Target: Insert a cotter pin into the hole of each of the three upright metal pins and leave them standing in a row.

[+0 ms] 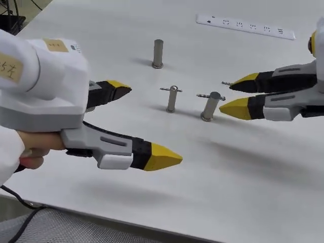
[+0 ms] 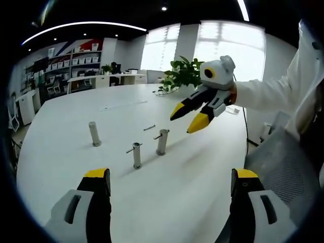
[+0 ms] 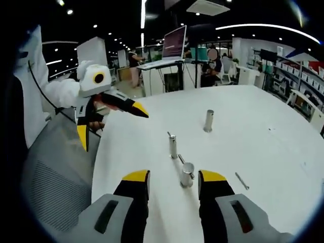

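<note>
Metal pin (image 3: 187, 174) just beyond right fingers (image 3: 135, 188)

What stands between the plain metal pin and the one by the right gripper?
In the right gripper view, a third metal pin with a cotter pin through its top.
</note>
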A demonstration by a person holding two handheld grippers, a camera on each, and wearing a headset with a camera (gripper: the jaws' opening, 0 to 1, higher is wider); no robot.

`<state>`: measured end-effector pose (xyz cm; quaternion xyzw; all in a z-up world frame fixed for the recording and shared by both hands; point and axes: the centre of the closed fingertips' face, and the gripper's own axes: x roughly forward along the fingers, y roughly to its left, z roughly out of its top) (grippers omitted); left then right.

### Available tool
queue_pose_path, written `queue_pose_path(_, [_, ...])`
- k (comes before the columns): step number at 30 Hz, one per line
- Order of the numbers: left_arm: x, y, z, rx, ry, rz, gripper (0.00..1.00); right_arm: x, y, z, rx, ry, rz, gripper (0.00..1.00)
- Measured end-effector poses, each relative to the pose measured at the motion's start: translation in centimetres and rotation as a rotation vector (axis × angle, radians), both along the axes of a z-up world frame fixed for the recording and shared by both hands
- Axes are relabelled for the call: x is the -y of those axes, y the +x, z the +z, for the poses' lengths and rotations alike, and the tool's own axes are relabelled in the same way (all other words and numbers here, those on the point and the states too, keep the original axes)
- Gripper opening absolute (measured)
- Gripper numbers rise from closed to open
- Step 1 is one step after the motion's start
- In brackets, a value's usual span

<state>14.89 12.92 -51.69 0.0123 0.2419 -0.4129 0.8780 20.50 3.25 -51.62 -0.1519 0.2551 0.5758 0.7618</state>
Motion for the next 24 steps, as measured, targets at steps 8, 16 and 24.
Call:
queue_pose_path(8, [-0.4,0.4,0.5,0.005,-0.019,0.016,0.99,1.1,-1.5,0.5,-0.05,0.055,-0.085,0.57])
queue_pose_path(16, [0.0,0.0,0.0,-0.008,-0.009,0.019,0.99,2.1,-3.4,0.2,-0.171,0.113,-0.218,0.82])
queue_pose_path(24, [-0.5,0.0,-1.1,-0.029,0.029,0.006,0.99,3.0,-3.7,0.7,-0.188,0.186,-0.298,0.92])
